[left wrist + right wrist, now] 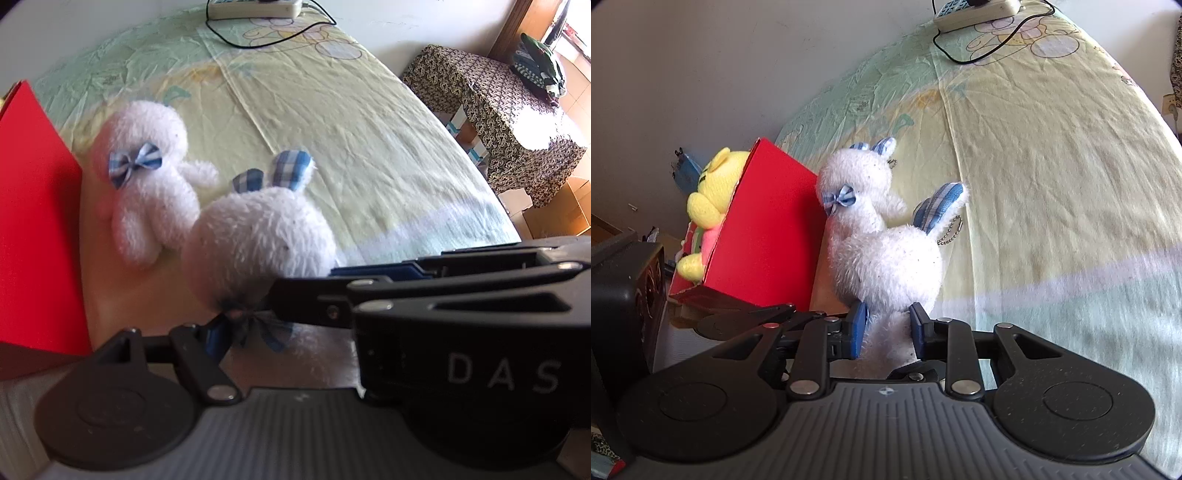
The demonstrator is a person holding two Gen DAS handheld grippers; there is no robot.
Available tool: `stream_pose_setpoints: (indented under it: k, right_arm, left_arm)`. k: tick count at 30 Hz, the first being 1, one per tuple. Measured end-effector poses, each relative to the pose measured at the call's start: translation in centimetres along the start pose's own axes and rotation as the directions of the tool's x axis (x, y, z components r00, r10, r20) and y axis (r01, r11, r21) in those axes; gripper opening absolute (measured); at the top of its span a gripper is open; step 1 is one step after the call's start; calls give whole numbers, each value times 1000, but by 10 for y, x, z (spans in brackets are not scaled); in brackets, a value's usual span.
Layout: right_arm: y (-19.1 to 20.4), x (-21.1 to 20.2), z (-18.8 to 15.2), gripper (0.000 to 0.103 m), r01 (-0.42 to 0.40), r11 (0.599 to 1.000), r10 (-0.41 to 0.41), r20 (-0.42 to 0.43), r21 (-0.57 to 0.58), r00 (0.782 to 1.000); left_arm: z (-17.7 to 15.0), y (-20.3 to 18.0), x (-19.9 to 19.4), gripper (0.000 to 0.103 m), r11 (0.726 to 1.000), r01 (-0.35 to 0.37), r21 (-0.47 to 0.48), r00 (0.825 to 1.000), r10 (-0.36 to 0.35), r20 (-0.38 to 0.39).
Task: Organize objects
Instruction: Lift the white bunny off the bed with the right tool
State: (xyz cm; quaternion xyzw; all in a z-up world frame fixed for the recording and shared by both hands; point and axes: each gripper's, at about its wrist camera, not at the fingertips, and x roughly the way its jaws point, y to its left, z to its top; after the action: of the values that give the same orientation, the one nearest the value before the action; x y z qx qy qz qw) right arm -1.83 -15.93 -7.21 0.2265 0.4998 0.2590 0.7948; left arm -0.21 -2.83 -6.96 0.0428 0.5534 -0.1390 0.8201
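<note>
Right claw [888,319]: closed on near rabbit [886,266], both blue pads [858,319] pressed into the fur of its lower body. Claw angled down toward the bed [1052,184].

Left claw [258,332]: low beside the same rabbit. 1 blue pad shows next to the rabbit's blue bow [255,325]; the other finger is hidden behind the right claw, which crosses the left wrist view from the right. Cannot tell whether it grips or stands free.

Near rabbit: white plush, 2 blue-checked ears pointing up the bed, bead chain [951,230] hanging at the head. Whether it rests on the sheet or is lifted, cannot tell.

Far rabbit [857,184]: same white plush with blue bow, lying on the bed just beyond the near one and touching it. Its side is against the outer wall of the box [768,221].

Box: red, open top, at the left edge of the bed. Bear [716,184], yellow, sits inside, head above the rim.

Bed: crumpled yellow-green sheet with cartoon print. Power strip [979,13] at the far end, black cable [982,55] looping onto the sheet, well apart from the toys.

Beside the bed in the left wrist view: furniture under patterned cloth [498,122], cartons [569,206] on the floor near it.
</note>
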Motion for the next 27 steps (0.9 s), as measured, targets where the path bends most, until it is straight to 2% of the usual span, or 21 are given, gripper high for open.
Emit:
stream_pose_setpoints:
  k: [7, 11, 17, 20, 21, 24, 27]
  right_arm:
    - [6, 6, -11, 29, -19, 1000, 19, -25, -8, 999]
    - [6, 8, -16, 30, -18, 1000, 18, -29, -5, 999]
    - [1, 7, -19, 32, -13, 1000, 13, -7, 23, 1000]
    - [-2, 6, -19, 33, -21, 999, 21, 1, 32, 1000]
    - [-3, 6, -19, 34, -22, 999, 22, 3, 34, 1000]
    - [-7, 6, -18, 41, -21, 998, 20, 18, 52, 1000]
    - [-9, 5, -16, 41, -32, 997, 31, 27, 64, 999]
  left_arm:
    - [-17, 7, -4, 69, 999, -2, -32, 1000, 2, -1]
    - [-24, 13, -5, 69, 998, 22, -60, 1000, -22, 4]
    - [-29, 26, -16, 74, 991, 95, -95, 995, -90, 51]
    - [-27, 33, -23, 87, 979, 176, -99, 982, -167, 92]
    - [-26, 33, -24, 87, 978, 181, -101, 980, -170, 103]
    - [-20, 28, -20, 77, 986, 151, -71, 984, -144, 103]
    - [-17, 27, -15, 77, 985, 154, -71, 984, -147, 97]
